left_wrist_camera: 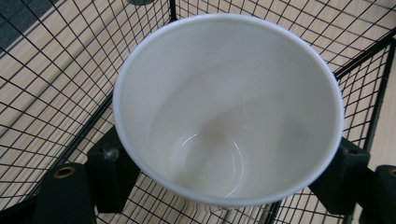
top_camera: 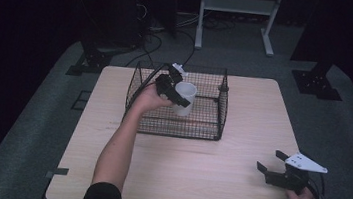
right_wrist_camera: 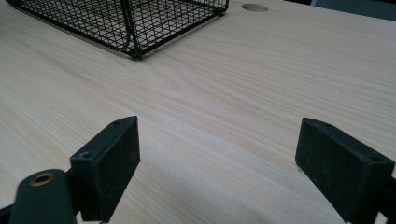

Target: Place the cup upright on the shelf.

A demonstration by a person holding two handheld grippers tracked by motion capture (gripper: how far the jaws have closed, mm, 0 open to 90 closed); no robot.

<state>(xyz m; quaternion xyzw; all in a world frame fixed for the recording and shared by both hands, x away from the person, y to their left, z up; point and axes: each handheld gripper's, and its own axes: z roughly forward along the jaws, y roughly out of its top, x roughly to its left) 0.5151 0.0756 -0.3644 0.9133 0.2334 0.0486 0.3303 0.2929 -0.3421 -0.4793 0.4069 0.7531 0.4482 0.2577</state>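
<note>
I hold the white cup [top_camera: 184, 98] with my left gripper [top_camera: 177, 95], jaws pressed on both sides of the cup wall, and it is inside the wire basket [top_camera: 172, 121] at the far middle of the table [top_camera: 195, 182]. In the left gripper view the cup [left_wrist_camera: 229, 107] is upright and empty, with mesh under it (whether it stands on the basket floor or hangs just above, I cannot tell). My right gripper [top_camera: 274, 167] waits near the table's right front corner, jaws wide apart, holding nothing. I judge the transport approx. done; left: release the cup, pull the gripper out.
</note>
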